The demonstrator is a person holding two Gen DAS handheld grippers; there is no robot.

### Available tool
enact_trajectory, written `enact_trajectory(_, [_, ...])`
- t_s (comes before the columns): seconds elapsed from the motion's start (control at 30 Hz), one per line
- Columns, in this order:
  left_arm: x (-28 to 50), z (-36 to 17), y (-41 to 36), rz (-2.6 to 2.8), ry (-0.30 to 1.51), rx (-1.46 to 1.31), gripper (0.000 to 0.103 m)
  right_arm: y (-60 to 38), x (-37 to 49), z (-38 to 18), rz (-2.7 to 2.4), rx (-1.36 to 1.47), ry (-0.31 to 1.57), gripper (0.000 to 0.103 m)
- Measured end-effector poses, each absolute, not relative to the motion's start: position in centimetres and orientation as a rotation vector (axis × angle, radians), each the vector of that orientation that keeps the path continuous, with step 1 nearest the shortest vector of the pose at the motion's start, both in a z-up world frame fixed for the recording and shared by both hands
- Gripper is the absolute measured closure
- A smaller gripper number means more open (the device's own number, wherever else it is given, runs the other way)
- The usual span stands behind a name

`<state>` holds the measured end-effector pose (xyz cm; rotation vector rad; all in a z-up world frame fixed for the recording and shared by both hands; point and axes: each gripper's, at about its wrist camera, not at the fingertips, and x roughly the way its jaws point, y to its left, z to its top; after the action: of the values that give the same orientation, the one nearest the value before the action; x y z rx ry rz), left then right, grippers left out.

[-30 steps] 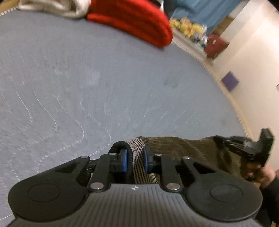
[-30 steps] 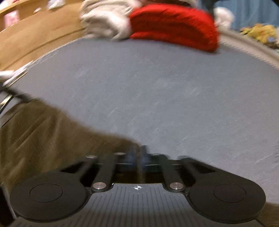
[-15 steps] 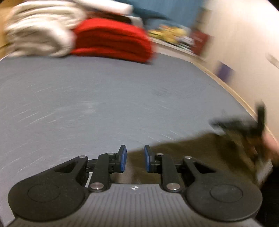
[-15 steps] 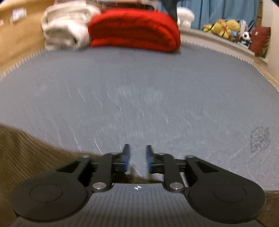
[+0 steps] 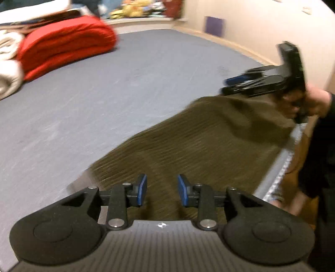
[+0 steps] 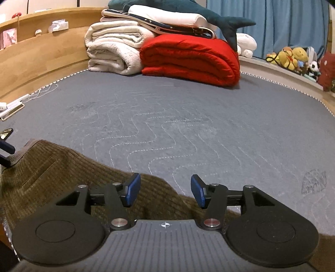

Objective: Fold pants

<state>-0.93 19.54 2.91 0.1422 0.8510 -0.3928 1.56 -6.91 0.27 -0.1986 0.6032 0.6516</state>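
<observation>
With fingers apart, the left gripper (image 5: pixel 162 190) and right gripper (image 6: pixel 165 191) are hovering over the pants (image 5: pixel 199 142), needing matched corner grasps next.

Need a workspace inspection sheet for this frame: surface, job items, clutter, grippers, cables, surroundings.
Surface: grey quilted mattress, wavy stitching, faint scuff marks.
Job's things: olive corduroy pants spread along the near edge, waistband toward the left gripper.
Clutter: red folded blanket, cream folded blanket, plush shark and pillows stacked on top at the far end.
Grippers: left gripper open above the pants; right gripper open above the pants' edge, holding nothing.
Cables: white cord at the mattress's left edge.
Surroundings: wooden bed frame, blue curtain, stuffed toys on the ledge.
</observation>
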Motion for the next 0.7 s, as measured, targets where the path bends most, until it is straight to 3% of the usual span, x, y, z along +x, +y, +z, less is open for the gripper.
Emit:
enact_trajectory(0.13, [-1.1, -2.1, 17.1, -0.377, 1.081, 0.352, 0.065, -8.0, 1.1, -0.5, 0.683, -0.189, 0.646, 0.046])
enact_trajectory(0.47, [1.4, 3.4, 19.7, -0.251, 0.888, 0.018, 0.061, -8.7, -4.2, -3.6, 0.912, -0.417, 0.822, 0.038])
enact_trajectory(0.6, [4.8, -0.3, 20.1, -0.085, 1.099, 0.039, 0.054, -9.7, -5.5, -4.9, 0.91, -0.488, 0.839, 0.037])
enact_trajectory(0.7, [5.6, 0.1, 18.7, -0.047, 1.078, 0.081, 0.054, -11.7, -4.7, -3.3, 0.847, -0.39, 0.811, 0.037])
